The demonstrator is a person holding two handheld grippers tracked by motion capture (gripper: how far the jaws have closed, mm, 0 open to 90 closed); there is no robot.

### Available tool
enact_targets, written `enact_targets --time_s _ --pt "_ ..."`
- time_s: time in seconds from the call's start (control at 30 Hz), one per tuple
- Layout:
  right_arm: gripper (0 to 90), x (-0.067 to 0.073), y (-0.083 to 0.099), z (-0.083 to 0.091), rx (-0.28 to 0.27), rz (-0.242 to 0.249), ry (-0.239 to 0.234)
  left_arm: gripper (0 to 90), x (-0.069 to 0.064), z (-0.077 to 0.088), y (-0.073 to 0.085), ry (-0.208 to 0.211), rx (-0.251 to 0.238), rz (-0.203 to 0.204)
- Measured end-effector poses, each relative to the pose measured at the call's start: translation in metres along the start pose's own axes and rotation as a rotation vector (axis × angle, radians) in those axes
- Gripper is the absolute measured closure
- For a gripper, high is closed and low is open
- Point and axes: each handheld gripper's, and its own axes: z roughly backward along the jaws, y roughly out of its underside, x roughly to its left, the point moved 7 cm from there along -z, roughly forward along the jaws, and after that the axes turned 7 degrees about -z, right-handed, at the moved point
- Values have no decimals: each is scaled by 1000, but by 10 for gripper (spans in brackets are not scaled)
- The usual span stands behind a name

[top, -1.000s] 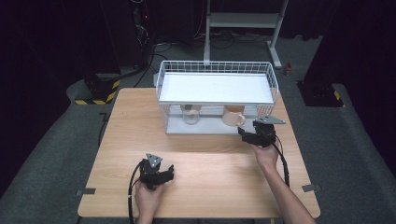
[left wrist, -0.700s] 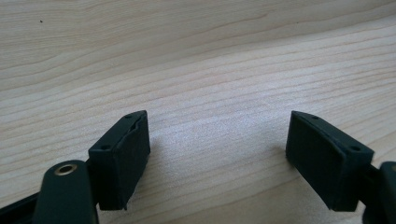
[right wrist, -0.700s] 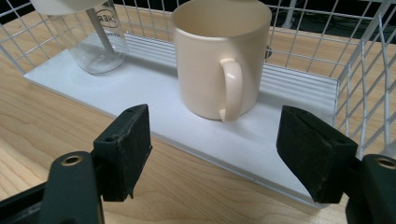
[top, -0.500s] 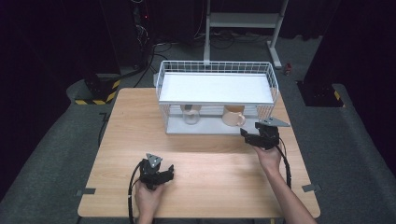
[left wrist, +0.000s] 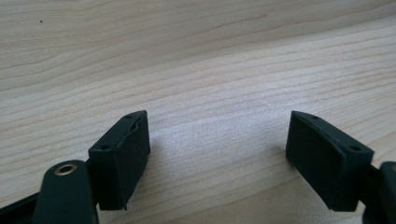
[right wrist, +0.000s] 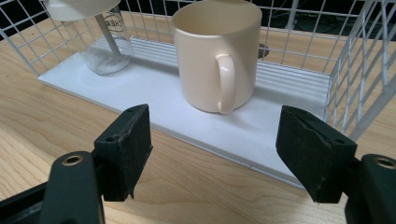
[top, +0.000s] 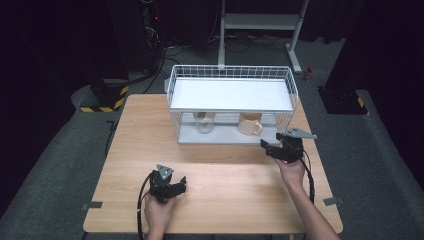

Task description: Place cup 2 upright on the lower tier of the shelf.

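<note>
1. Here, the right gripper (top: 270, 148) was held just in front of the open lower shelf of a white wire rack (top: 176, 97) at the far side of the wooden table (top: 150, 135); its jaws stood apart with nothing between them, pointed toward the shelf.

2. In the right gripper view, the right gripper (right wrist: 212, 140) faced a cream mug (right wrist: 217, 53) that stood upright on the white shelf board (right wrist: 154, 100), its handle turned toward the camera; the pads were short of the mug and did not touch it.

3. In the high view, the cream mug (top: 249, 125) sat in the right half of the lower shelf, beneath the rack's white upper panel (top: 230, 94).

4. A clear glass vessel (right wrist: 105, 46) stood on the same board to the mug's left, well apart from it; a thin white rod leaned inside it. In the high view the same vessel (top: 204, 124) occupied the left half of the shelf.

5. The left gripper (top: 179, 184) rested low over the near part of the table, well apart from the rack, held by the person's left hand (top: 159, 214).

6. In the left gripper view, the left gripper (left wrist: 217, 144) showed its jaws apart over bare wood grain, with nothing clamped.

7. The person's right hand (top: 291, 170) held the right gripper from behind, a cable (top: 311, 177) trailing back along the forearm.
</note>
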Motion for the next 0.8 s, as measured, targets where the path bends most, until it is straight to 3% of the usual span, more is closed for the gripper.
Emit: enact_targets --time_s 0.8 --pt "271 0 7 22 -16 -6 -30 221 0 0 0 0 0 0"
